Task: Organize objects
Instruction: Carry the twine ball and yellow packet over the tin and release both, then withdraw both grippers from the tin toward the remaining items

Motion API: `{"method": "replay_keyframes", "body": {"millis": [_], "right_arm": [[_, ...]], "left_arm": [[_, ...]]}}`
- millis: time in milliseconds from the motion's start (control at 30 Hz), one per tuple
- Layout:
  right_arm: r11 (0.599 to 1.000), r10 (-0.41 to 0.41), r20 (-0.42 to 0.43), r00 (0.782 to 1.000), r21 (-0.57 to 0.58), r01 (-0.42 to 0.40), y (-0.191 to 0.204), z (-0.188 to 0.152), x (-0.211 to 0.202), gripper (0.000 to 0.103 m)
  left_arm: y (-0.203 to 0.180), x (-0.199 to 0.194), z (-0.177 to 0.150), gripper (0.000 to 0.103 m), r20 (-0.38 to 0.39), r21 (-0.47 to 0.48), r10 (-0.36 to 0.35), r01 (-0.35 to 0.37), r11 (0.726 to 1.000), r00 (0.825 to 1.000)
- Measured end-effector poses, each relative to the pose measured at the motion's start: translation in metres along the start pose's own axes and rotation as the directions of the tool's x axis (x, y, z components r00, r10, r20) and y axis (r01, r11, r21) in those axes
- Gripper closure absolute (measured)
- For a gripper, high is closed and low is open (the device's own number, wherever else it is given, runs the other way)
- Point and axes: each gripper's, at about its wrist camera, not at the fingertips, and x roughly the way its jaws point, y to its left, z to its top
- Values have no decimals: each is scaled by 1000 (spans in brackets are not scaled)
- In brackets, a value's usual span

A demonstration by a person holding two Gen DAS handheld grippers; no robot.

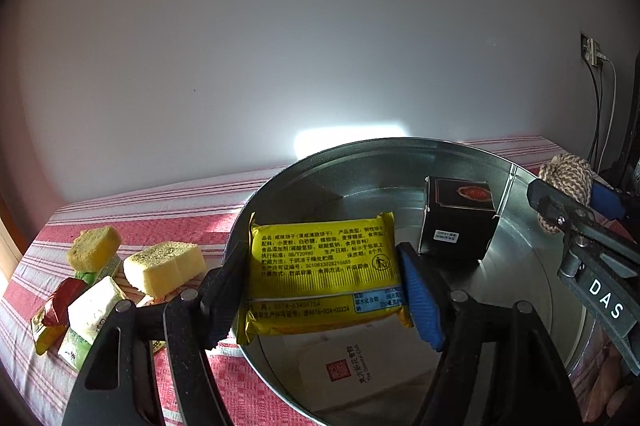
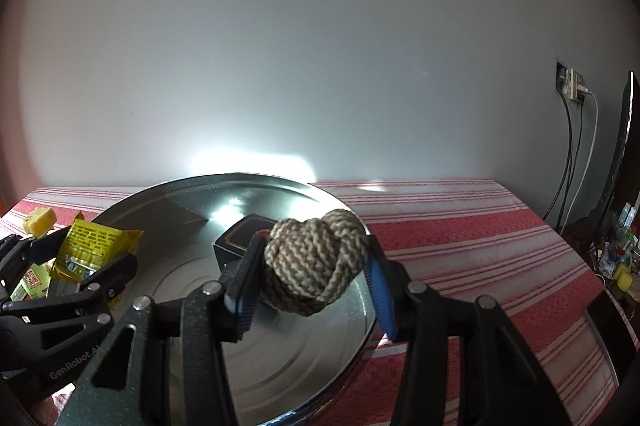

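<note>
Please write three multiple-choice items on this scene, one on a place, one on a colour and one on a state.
1. Where is the black box?
A. inside the round metal tin
B. on the striped tablecloth
C. between gripper fingers

2. What colour is the biscuit packet in the left gripper?
A. red
B. yellow
C. white

3. What is the right gripper doing?
A. standing open with nothing in it
B. pressing on the tin's rim
C. gripping a rope knot ball

Answers:
1 A, the box rests on the tin's floor.
2 B, its wrapper is yellow with dark print.
3 C, the pads press on both sides of the ball above the tin.
</note>
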Motion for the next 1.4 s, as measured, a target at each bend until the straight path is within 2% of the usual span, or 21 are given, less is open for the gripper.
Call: {"method": "replay_keyframes", "body": {"millis": [300, 333, 367, 433, 567, 767, 1233, 1400], "right_arm": [[999, 32, 12, 999, 7, -32, 2, 1, 0, 52], [999, 37, 23, 999, 9, -37, 2, 0, -2, 38], [999, 34, 37, 999, 11, -34, 2, 0, -4, 17], [999, 22, 91, 996, 28, -24, 1, -1, -13, 6], [999, 12, 131, 991, 47, -18, -2, 0, -19, 3], [998, -15, 156, 988, 58, 6, -6, 1, -23, 3], [995, -67, 175, 982, 86, 52, -10, -1, -28, 1], [988, -96, 174, 980, 137, 72, -14, -3, -34, 0]], "left_arm": [[4, 3, -2, 27, -18, -34, -34, 33, 999, 999], [5, 3, -1, 24, -17, -39, -43, 42, 998, 999], [4, 0, -1, 23, -8, -35, -41, 41, 999, 999], [3, -8, 0, 15, 35, -18, -9, 10, 1000, 999], [6, -19, 0, 10, 92, -6, 28, -28, 1000, 995], [22, -19, 1, 9, 91, -67, 26, -20, 998, 996], [57, -26, -11, 9, 88, -126, 89, -78, 989, 992], [68, -27, -19, 9, 79, -138, 113, -102, 985, 990]]}}
